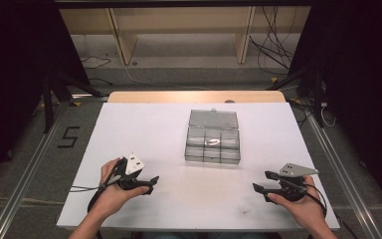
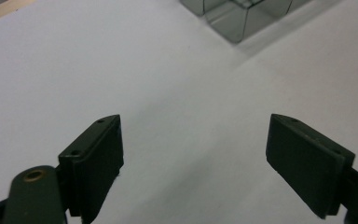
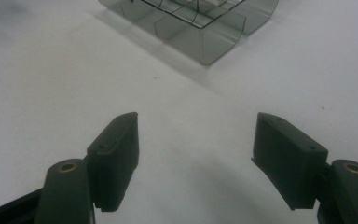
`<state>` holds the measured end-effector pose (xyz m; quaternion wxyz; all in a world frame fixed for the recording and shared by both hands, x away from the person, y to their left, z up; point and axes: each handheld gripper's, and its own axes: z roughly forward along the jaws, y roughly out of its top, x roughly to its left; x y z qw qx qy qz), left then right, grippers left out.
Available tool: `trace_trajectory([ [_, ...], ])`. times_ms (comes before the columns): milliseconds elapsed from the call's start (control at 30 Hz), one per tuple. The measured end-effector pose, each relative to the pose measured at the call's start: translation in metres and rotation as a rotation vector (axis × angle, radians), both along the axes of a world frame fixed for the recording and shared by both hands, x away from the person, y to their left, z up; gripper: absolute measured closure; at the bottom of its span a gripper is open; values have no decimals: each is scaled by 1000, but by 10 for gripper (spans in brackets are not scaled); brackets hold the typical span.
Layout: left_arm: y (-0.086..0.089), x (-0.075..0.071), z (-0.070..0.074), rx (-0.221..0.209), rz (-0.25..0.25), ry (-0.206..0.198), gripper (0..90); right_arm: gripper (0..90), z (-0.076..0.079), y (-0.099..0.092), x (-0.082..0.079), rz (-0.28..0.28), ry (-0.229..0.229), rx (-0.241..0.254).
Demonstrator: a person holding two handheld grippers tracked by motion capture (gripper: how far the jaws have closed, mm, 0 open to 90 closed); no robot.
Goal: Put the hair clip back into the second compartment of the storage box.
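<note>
High view: near the table's (image 1: 129,124) front edge, the left gripper (image 1: 151,183) and right gripper (image 1: 260,190) rest with jaws spread wide, holding nothing. Farther off, between them at mid-table, sits a clear compartment box (image 1: 213,144), lid open, one small item inside.

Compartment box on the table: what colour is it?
Clear, smoky grey box; right gripper view shows it best.

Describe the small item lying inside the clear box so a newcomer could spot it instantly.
Start at the white table and find the clear compartment box near its middle, lid open toward the far edge. Look at the box's middle row, centre cell: the small pale, shiny object lies there. The cells around it look empty, which sets it apart; what exactly it is, I cannot tell.
</note>
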<state>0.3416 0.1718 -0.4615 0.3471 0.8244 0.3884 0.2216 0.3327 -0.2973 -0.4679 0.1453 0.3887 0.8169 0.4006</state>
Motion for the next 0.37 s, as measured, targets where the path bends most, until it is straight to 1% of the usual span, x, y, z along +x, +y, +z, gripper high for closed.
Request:
trace_trajectory([
  [67,2,-1,0,-9,0,8,181,322,0,0,0,2,-5,2],
  [100,3,-1,-1,-16,7,3,181,322,0,0,0,1,-5,1],
  [200,3,-2,-1,-15,13,8,180,321,0,0,0,2,-1,-1],
  [300,1,-4,-1,-10,7,14,178,319,0,0,0,2,-2,2],
  [367,1,-4,-1,-7,3,10,175,319,1,0,0,1,-5,4],
])
